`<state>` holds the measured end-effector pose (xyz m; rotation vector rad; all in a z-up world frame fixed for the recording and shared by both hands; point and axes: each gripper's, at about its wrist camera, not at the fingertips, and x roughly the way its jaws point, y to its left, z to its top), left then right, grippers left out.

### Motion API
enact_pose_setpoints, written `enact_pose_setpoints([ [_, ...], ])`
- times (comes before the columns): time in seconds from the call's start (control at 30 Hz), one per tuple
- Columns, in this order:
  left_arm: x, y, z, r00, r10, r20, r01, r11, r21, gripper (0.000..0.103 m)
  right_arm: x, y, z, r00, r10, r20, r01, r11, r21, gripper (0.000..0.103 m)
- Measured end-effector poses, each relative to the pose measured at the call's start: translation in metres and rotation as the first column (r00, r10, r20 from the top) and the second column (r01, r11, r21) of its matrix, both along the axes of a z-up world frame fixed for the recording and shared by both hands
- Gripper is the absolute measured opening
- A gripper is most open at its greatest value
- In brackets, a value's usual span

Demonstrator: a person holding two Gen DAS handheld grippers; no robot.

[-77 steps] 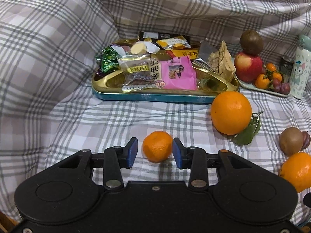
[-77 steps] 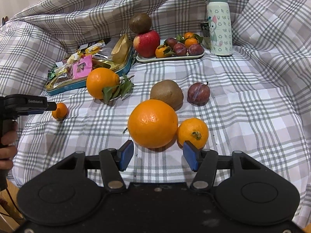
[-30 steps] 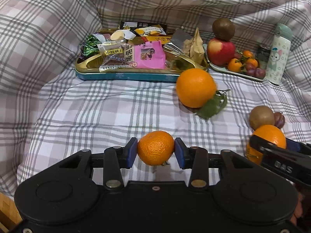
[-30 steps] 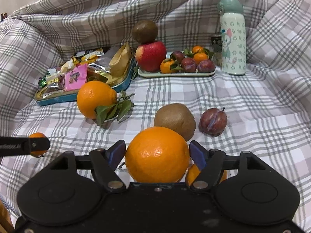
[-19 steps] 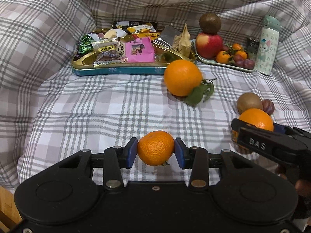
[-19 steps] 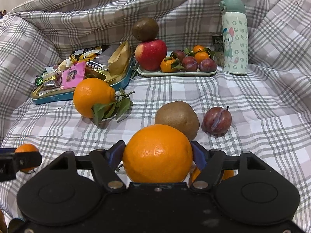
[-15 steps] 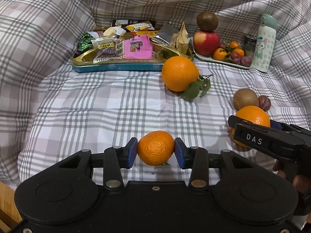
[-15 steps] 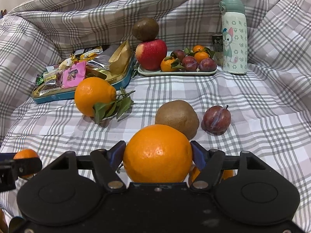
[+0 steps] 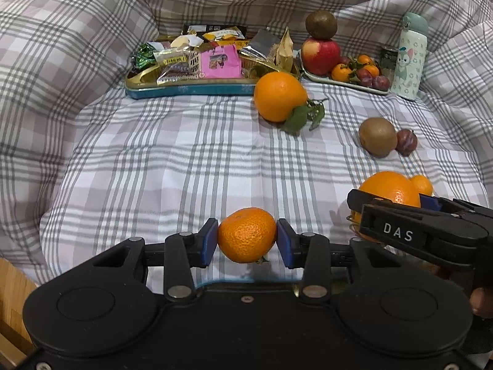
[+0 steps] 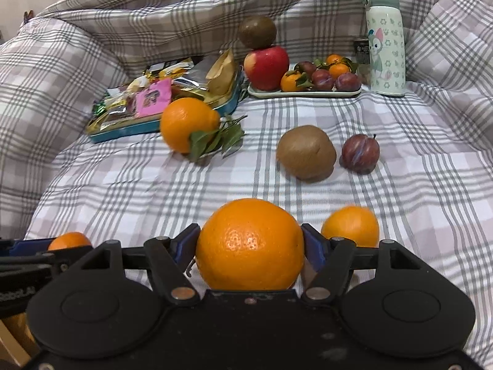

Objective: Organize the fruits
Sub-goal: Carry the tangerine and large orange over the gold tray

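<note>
**Two grippers, two oranges over a checked cloth**

The left gripper (image 9: 247,240) clamps a small mandarin (image 9: 246,235) between its blue pads, both pads pressed against the peel. Beside it, the right gripper (image 10: 250,248) has a large orange (image 10: 250,245) between its fingers, which are closing on the fruit; the pads sit against its sides. A second small mandarin (image 10: 350,226) lies on the plaid cloth (image 9: 172,160) just to the right of the large orange.

Farther back on the cloth rest an orange with leaves (image 10: 186,124), a kiwi (image 10: 305,151) and a plum (image 10: 360,153), the last two close together. At the far edge, a pale plate (image 10: 303,94) holds a red apple (image 10: 267,67) with another kiwi (image 10: 258,31) balanced on top, plus mandarins and plums. A tin tray of snack packets (image 9: 185,88) sits left of the plate, a patterned bottle (image 10: 386,41) stands upright to its right.
</note>
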<state>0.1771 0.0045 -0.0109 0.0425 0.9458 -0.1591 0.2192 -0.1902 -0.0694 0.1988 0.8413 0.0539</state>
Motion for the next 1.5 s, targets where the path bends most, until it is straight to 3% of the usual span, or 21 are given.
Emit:
enact_pose_setpoints([
  [0.83, -0.078, 0.008, -0.008, 0.996, 0.077, -0.042, -0.076, 0.996, 0.036, 0.049, -0.122, -0.009, 0.029, 1.0, -0.014, 0.011, 0.014, 0.999, 0.029, 0.073],
  [1.5, -0.104, 0.012, -0.016, 0.988, 0.146, -0.046, -0.143, 0.988, 0.054, 0.05, -0.185, -0.004, 0.034, 0.998, -0.053, 0.035, 0.051, 0.997, 0.056, 0.073],
])
